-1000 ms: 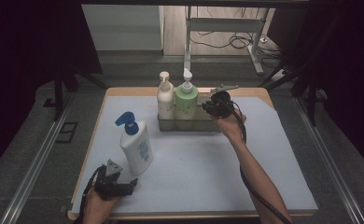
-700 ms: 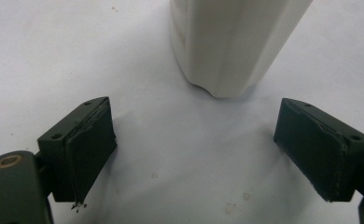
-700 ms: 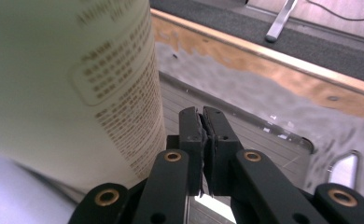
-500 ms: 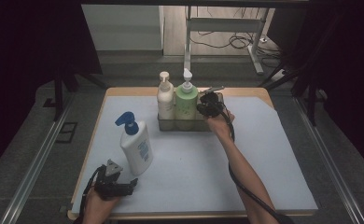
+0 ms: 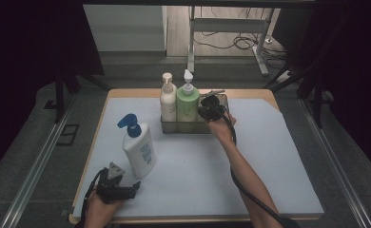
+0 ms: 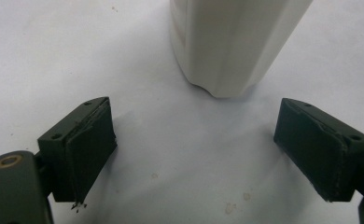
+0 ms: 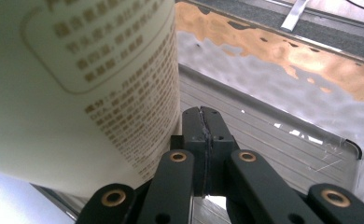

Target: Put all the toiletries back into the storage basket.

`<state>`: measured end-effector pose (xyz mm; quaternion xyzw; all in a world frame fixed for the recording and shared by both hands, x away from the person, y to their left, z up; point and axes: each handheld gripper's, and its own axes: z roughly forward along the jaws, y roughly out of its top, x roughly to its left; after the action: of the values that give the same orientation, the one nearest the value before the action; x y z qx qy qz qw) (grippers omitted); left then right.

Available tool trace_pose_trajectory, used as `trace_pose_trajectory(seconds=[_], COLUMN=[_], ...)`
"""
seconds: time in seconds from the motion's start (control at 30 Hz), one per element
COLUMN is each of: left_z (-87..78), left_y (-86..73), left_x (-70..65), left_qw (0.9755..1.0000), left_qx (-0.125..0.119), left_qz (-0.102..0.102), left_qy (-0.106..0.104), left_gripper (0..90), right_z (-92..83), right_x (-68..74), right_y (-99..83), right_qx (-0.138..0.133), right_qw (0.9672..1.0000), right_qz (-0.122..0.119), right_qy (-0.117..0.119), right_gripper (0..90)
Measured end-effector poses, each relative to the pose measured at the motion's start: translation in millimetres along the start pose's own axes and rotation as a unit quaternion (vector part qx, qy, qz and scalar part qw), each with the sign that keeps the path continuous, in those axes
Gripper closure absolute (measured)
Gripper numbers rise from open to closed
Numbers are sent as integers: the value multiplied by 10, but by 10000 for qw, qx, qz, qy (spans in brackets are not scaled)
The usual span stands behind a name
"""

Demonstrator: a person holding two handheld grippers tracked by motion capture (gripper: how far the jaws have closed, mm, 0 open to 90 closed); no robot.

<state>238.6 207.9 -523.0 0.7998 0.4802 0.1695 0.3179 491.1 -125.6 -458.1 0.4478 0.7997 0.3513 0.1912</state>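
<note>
High view puts the right gripper [image 5: 211, 107] in the free right end of the clear tray [image 5: 222, 98], hard against the green bottle [image 5: 187, 103], which stands upright there with the cream bottle [image 5: 168, 103] on its far side. Right gripper view shows its jaws pressed flat together with nothing between them, the green bottle's printed wall [image 7: 77, 88] rising just to their left and the tray's ribbed floor [image 7: 273, 135] beyond. So the bottle lies sideways from the fingertips, not ahead of them, and its long axis runs straight up; as I read it, any grip on it would need the jaws parted first and swung round to straddle that wall.

The left gripper [image 5: 118, 191] rests at the table's [image 5: 269, 166] near edge, jaws spread wide and empty. In the left gripper view the white bottle's [image 6: 231, 42] base stands on the table just ahead of the fingers [image 6: 84, 144], centred between them but apart. That hand is the nearer one to the blue-capped white bottle.
</note>
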Motion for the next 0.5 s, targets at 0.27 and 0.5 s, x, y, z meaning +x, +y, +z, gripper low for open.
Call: trace_pose_trajectory(seconds=[0.27, 0.5], left_z=[-15, -39], left_y=[18, 15], left_x=[27, 46], left_qw=[10000, 10000], left_qx=[45, 52], left_qz=[-11, 11], left_qy=[-51, -72], left_gripper=[151, 177], right_z=[-253, -474], right_x=[-55, -70], right_y=[-38, -85], right_qx=[-171, -320], right_qw=[9996, 9986], right_qz=[-233, -341], right_qy=[7, 248], right_gripper=[666, 518])
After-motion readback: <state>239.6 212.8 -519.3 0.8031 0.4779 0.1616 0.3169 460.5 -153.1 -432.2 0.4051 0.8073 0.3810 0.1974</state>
